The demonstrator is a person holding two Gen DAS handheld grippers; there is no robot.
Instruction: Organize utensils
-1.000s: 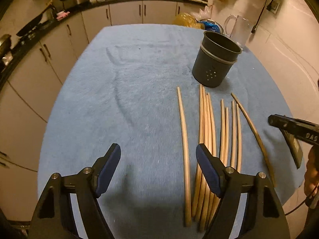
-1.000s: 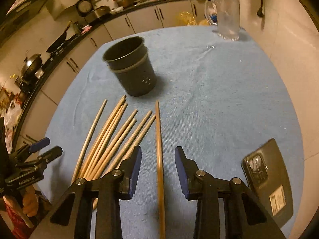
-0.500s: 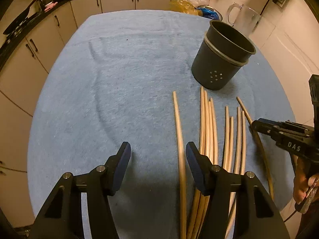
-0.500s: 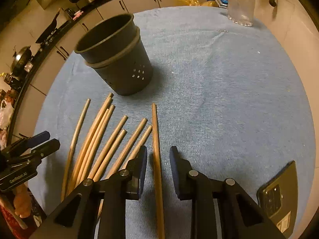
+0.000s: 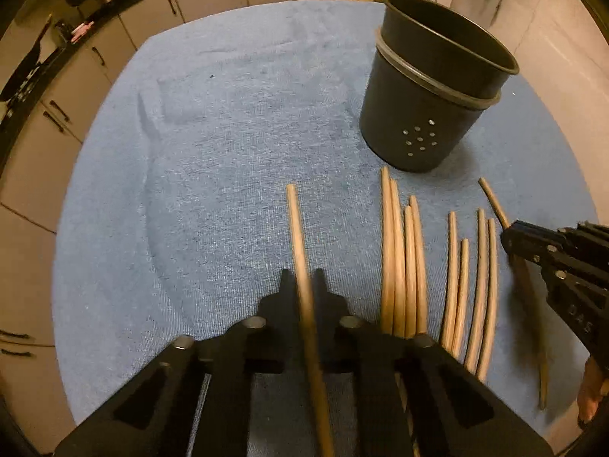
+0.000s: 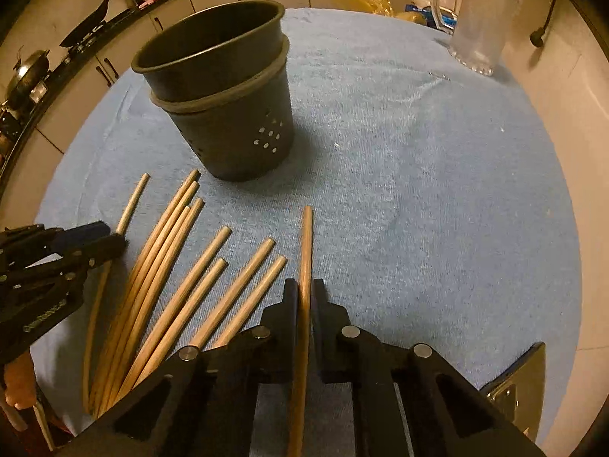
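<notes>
Several wooden chopsticks (image 5: 403, 266) lie side by side on a blue cloth (image 5: 213, 160), also in the right wrist view (image 6: 179, 289). A dark holder cup (image 5: 426, 95) stands beyond them, also in the right wrist view (image 6: 224, 106). My left gripper (image 5: 302, 285) is shut on the leftmost chopstick (image 5: 297, 228). My right gripper (image 6: 304, 297) is shut on the rightmost chopstick (image 6: 305, 251). Each gripper shows in the other's view: the right one (image 5: 512, 238), the left one (image 6: 110, 240).
A clear glass jug (image 6: 475, 26) stands at the table's far right. A dark phone (image 6: 514, 392) lies on the cloth near my right gripper. Kitchen cabinets and a counter with pans (image 5: 34, 72) run behind the table. The cloth's edges drop off on all sides.
Both grippers moved forward and lower toward the sticks. The left gripper closed on the leftmost chopstick; the right gripper closed on the rightmost chopstick.
</notes>
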